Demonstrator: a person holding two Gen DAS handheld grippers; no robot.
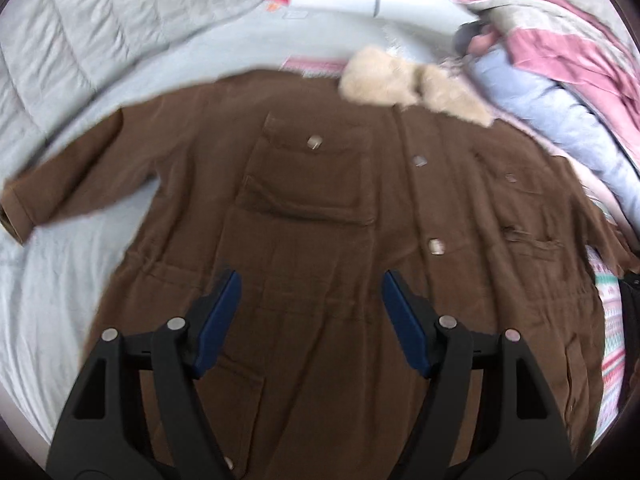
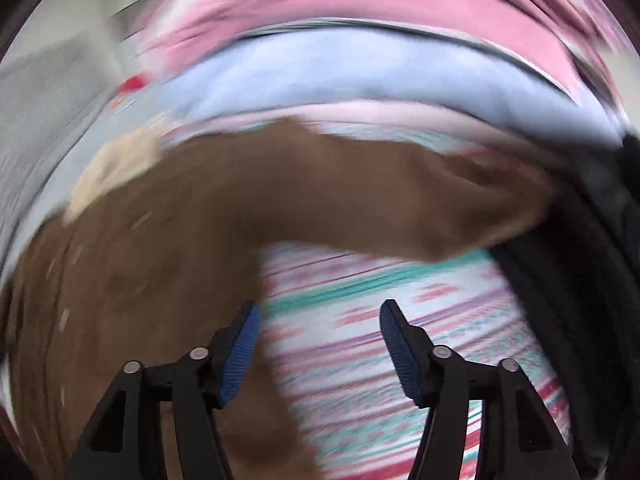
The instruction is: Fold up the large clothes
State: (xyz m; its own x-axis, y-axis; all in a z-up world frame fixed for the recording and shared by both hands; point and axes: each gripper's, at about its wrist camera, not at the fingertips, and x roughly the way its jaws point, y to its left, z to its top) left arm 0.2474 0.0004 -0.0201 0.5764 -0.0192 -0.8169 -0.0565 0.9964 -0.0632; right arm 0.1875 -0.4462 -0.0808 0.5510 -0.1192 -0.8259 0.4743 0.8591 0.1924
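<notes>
Plainly, the brown coat (image 1: 320,240) lies spread front-up across the pale grey bed sheet (image 1: 52,280), its cream fur collar (image 1: 400,80) at the far end and its hem running off under the near edge of the left wrist view. One sleeve (image 1: 68,188) stretches out to the left over the sheet. A flapped chest pocket (image 1: 312,176) sits left of the button line (image 1: 434,246), with a second pocket to the right of it.

The left gripper (image 1: 312,284) hangs over the lower front of the coat with its jaws well apart; nothing is between the blue pads (image 1: 218,320), and they grip no cloth.

Far right, a heap of bedding is piled: a pink and grey striped blanket (image 1: 560,52) on top of a light blue quilt (image 1: 560,120). A quilted grey cover (image 1: 100,20) lies far left.

The right wrist view is heavily smeared. The right gripper (image 2: 320,314) stands with its jaws wide and nothing held, above a patterned cloth in white, teal and red (image 2: 380,360). The coat's other sleeve (image 2: 400,200) reaches rightward across that cloth, beyond the fingertips. A dark, ribbed object (image 2: 580,300) lies at the right edge; what it is cannot be told.
</notes>
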